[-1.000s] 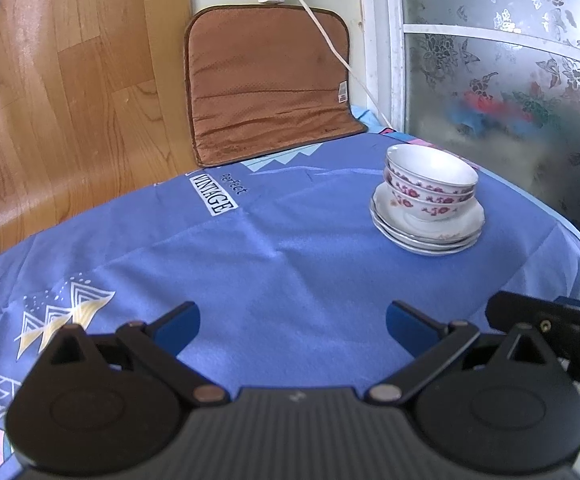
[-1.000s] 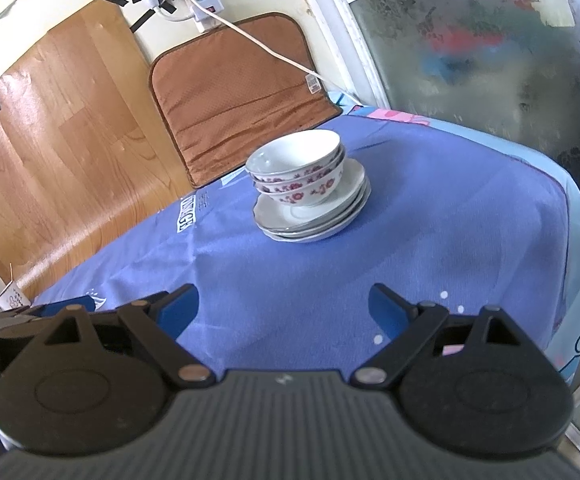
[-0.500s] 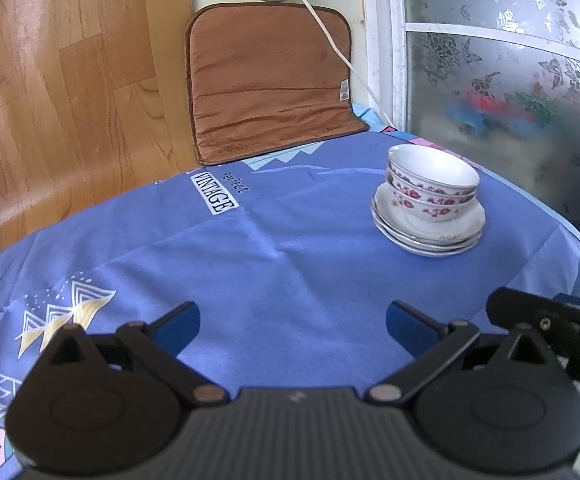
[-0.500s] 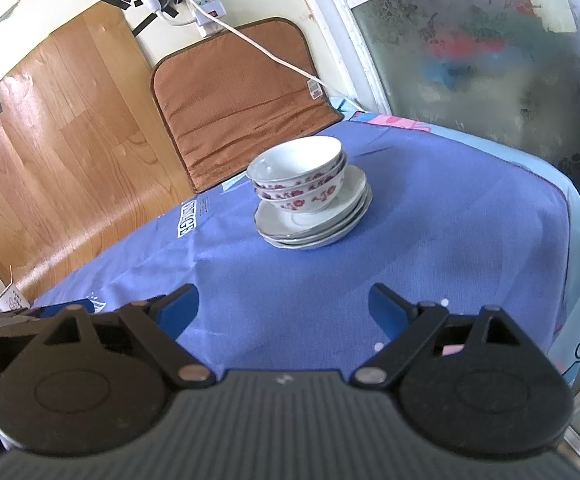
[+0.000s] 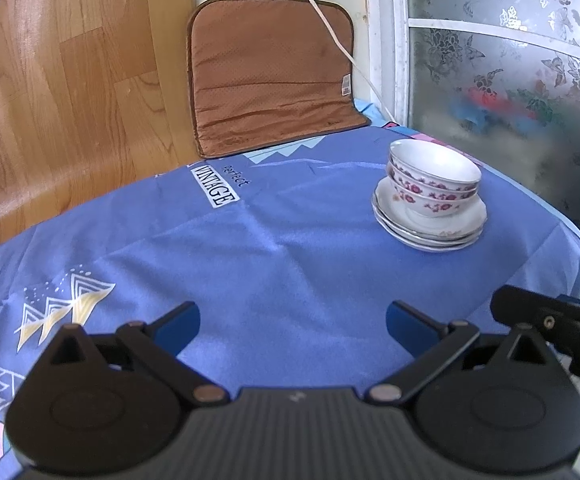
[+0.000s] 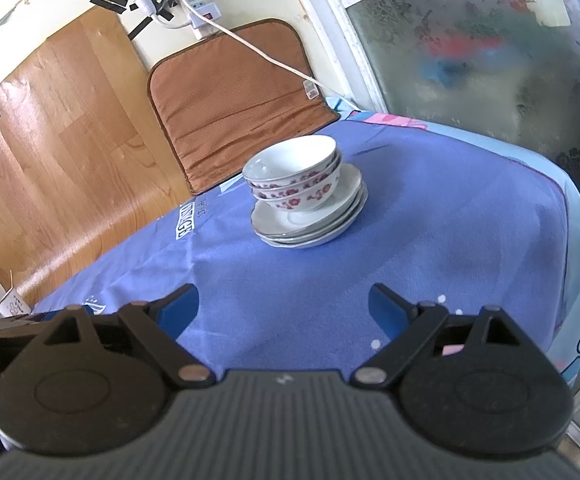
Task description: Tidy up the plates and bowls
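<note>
With both tongs spread wide and empty, the left gripper (image 5: 292, 322) and right gripper (image 6: 284, 304) hang short of the nested white floral porcelain bowls (image 6: 295, 179), seated on stacked white saucer plates (image 6: 310, 220) well ahead. Stacking looks finished; anything further calls for a careful reach forward over the blue tablecloth (image 5: 250, 256).

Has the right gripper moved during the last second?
Yes. In the right wrist view the bowls and brown cushion slid right and down, so the open right gripper shifted relative to them.
</note>
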A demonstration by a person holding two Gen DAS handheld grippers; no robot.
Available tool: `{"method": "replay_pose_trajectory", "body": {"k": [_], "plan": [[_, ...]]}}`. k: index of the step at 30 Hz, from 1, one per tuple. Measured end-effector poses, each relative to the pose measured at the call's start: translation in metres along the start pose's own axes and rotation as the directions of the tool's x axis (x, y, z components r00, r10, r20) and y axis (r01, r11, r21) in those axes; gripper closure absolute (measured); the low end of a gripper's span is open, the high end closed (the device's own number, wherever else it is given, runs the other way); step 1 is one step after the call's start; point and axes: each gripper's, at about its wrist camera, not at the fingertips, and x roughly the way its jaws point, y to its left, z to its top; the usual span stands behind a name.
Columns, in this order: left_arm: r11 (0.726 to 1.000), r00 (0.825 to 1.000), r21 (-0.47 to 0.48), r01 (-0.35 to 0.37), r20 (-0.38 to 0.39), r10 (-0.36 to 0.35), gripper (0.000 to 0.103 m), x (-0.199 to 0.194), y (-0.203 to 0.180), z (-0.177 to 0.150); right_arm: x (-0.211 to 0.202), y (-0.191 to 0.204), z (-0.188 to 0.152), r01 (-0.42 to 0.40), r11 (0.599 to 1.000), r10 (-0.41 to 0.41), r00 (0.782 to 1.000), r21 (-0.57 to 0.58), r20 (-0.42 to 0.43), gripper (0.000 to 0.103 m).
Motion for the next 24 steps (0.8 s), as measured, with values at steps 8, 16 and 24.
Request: {"method": "replay_pose_trajectory", "body": {"k": [8,16,24], "plan": [[1.0,1.0,0.022,-0.023,0.005,0.023,0.0,0.0001,-0.0032,-0.0009,0.0002,-0.0006,0.0002,0.0,1.0,0.0,1.0,0.002,0.001,0.009],[0.998,0.999,0.04,-0.044,0.002,0.044,0.0,0.0013,-0.0054,-0.0013,0.0003,-0.0015,-0.0001,-0.001,1.0,0.001,1.0,0.004,0.0,0.009],[0.998,0.999,0.042,-0.038,-0.009,0.038,0.0,0.0017,-0.0054,-0.0004,0.0007,-0.0028,-0.0002,-0.001,1.0,0.001,1.0,0.006,-0.001,0.009]]}}
